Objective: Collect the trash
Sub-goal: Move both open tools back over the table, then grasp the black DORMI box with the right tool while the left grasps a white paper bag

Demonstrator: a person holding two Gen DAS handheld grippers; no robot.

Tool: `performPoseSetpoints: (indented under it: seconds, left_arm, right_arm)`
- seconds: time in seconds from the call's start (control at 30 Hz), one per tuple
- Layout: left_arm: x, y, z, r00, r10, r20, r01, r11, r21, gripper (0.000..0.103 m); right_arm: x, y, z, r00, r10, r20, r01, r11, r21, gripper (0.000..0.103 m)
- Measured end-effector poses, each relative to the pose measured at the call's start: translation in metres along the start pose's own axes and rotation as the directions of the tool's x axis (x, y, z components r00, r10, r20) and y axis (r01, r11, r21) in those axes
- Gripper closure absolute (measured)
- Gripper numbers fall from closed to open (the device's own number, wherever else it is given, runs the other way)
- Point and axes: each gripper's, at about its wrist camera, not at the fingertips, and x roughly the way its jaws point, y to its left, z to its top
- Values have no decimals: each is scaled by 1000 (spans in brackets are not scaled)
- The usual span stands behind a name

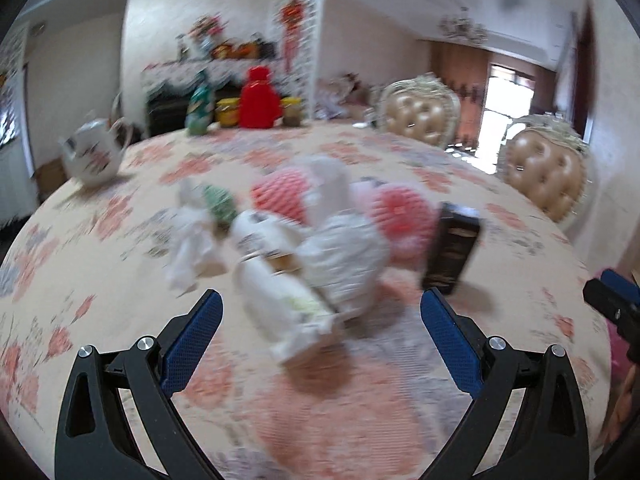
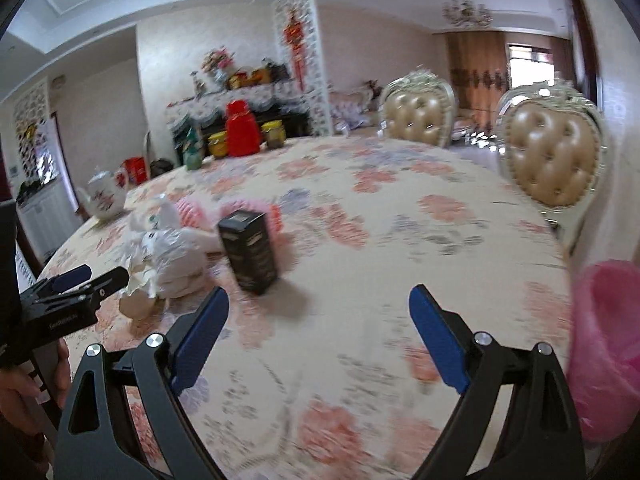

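Floral cloth in peach and grey covers the round tabletop (image 2: 400, 240), and both views are smeared by motion blur.

Nearest in the left wrist view, the left tool (image 1: 322, 312) stands with its blue pads spread wide and nothing between them; it hangs above the cloth just short of the trash heap. Nearest in the right wrist view, the right tool (image 2: 318, 312) is likewise wide apart and empty, over bare cloth to the right of the heap. A pink bag (image 2: 604, 344) shows at that view's right edge, beside the tabletop's rim.

Just past the left tool lies the trash: a white carton (image 1: 276, 292) tilted on its side, touching a crumpled white plastic bag (image 1: 344, 256). Crumpled tissue (image 1: 192, 248) sits left of the carton, with a small green-patterned piece (image 1: 219, 204) behind it. A black box (image 1: 452, 252) stands upright, slightly tilted, at the heap's right end. Pink foam fruit nets (image 1: 280, 194) lie behind the bag and box.

Farther left, a white teapot (image 1: 94, 156) stands well apart from the heap. At the far rim are a red container (image 1: 260, 100), yellow-lidded jars (image 1: 228, 112) and a green packet (image 1: 200, 108). Two tufted beige chairs (image 2: 552, 156) stand beyond the tabletop on the right.
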Motion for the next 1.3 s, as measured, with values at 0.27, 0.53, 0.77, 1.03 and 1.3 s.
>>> performPoseSetpoints:
  seconds: [0.27, 0.53, 0.77, 1.03, 1.3]
  left_arm:
    - [30, 17, 0, 990, 61, -131, -68, 997, -47, 9]
    - [58, 9, 3, 971, 89, -221, -97, 995, -23, 10]
    - [70, 24, 2, 964, 11, -267, -39, 994, -101, 47]
    - [39, 45, 12, 998, 20, -68, -31, 986, -166, 51]
    - [23, 54, 19, 998, 46, 37, -38, 978, -206, 51]
  right_arm:
    - [45, 22, 15, 997, 63, -55, -64, 998, -18, 14]
    - [81, 28, 22, 989, 92, -118, -96, 995, -29, 14]
    - [115, 37, 29, 978, 91, -187, -104, 993, -59, 14]
    - [138, 50, 32, 968, 83, -238, -110, 989, -99, 23]
    - [150, 54, 34, 962, 91, -257, -116, 990, -83, 53]
